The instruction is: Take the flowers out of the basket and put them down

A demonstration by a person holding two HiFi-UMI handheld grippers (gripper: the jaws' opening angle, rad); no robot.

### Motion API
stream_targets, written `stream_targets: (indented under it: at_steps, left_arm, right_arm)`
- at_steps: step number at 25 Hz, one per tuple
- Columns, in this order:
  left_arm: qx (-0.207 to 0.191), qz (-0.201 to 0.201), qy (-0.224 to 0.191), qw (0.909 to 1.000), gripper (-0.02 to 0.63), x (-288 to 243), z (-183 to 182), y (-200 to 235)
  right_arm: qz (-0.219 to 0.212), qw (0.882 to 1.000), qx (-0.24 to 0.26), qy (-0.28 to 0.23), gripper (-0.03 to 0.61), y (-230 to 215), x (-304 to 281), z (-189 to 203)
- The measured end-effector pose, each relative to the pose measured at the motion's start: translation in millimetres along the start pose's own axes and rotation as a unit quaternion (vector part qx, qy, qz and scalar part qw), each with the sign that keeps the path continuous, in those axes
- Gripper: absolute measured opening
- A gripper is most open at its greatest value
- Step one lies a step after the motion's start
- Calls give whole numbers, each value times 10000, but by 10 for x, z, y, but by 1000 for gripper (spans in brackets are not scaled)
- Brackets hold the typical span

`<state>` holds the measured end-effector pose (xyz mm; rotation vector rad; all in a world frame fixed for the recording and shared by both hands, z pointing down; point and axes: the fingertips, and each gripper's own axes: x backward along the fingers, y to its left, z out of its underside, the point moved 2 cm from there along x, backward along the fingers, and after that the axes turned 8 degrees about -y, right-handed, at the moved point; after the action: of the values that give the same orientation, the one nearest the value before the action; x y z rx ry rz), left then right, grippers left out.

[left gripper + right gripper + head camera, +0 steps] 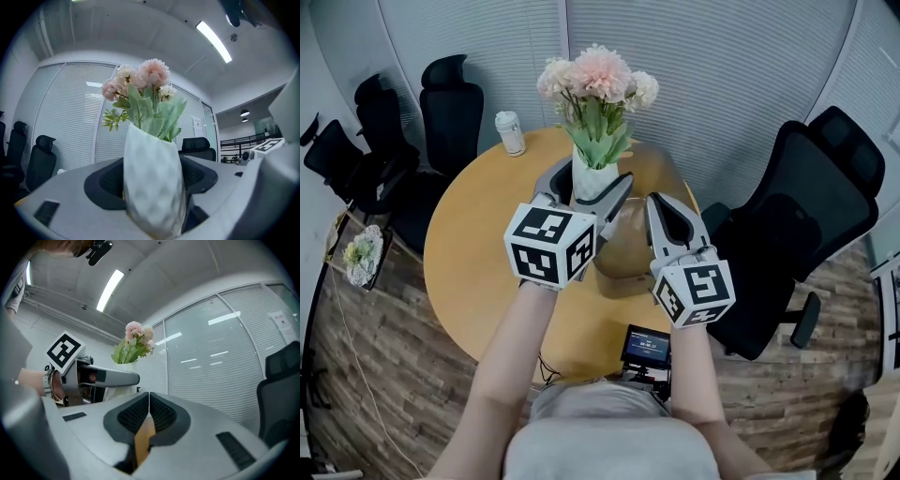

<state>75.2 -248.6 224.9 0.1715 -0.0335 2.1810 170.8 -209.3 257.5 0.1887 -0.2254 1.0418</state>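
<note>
A bunch of pale pink flowers with green leaves stands upright in a white dimpled vase. My left gripper is shut on the vase, one pad on each side, holding it above the round wooden table. In the left gripper view the vase fills the gap between the pads. A brownish basket sits on the table just below and right of the vase, partly hidden by both grippers. My right gripper hovers to the right of the vase, pads pressed together with nothing between them.
A white can stands near the table's far edge. A small screen device is at the near edge. Black office chairs stand at the left and another at the right. A second bunch of flowers lies left of the table.
</note>
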Motion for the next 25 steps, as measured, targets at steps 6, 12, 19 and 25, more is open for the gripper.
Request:
stream_targets:
  at_steps: [6, 12, 19, 25]
  left_arm:
    - [28, 109, -81, 9999, 351, 131, -60, 190]
    - [67, 176, -118, 9998, 351, 256, -125, 380]
    - [108, 182, -217, 9995, 351, 419, -217, 625]
    - [129, 146, -289, 9994, 350, 559, -234, 814]
  right_arm:
    - [81, 9999, 149, -20, 26, 187, -93, -69]
    - [131, 9995, 287, -45, 26, 383, -231, -137]
    - [125, 9993, 354, -87, 25, 635, -353, -147]
    - [104, 9995, 250, -142, 25, 850, -455, -145]
